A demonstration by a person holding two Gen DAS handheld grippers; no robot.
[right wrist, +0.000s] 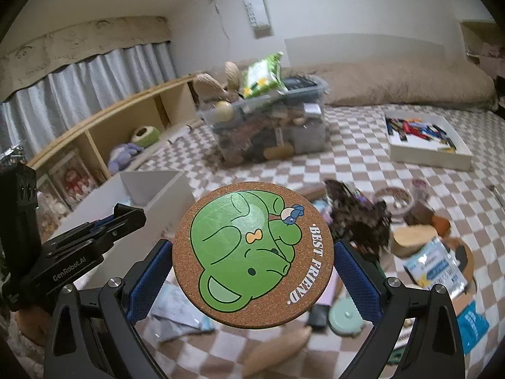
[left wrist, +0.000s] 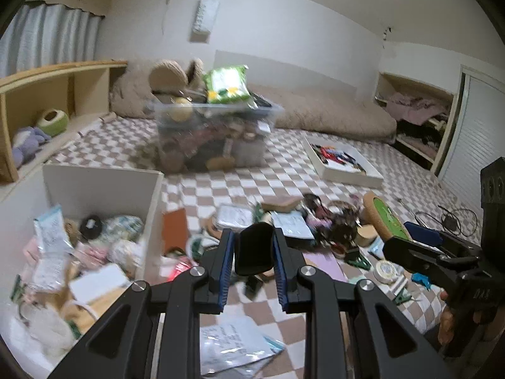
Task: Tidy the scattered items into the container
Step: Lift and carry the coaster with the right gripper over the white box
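My left gripper (left wrist: 254, 246) is shut on a small black rounded object (left wrist: 254, 249) and holds it above the checkered bedspread, just right of the white open box (left wrist: 101, 178). The box holds packets and other small items. My right gripper (right wrist: 252, 262) is shut on a round cork coaster (right wrist: 252, 263) with a green cartoon animal and the words BEST FRIEND. The coaster is lifted above the bed; it also shows in the left wrist view (left wrist: 383, 218). Scattered items (left wrist: 315, 221) lie on the bed between the grippers. The left gripper shows at the left of the right wrist view (right wrist: 126, 218).
A full clear plastic bin (left wrist: 214, 132) stands at the back middle with a green packet on top. A flat white tray (left wrist: 344, 161) of small coloured things lies back right. A wooden shelf (left wrist: 56, 94) runs along the left. Cables (left wrist: 448, 218) lie far right.
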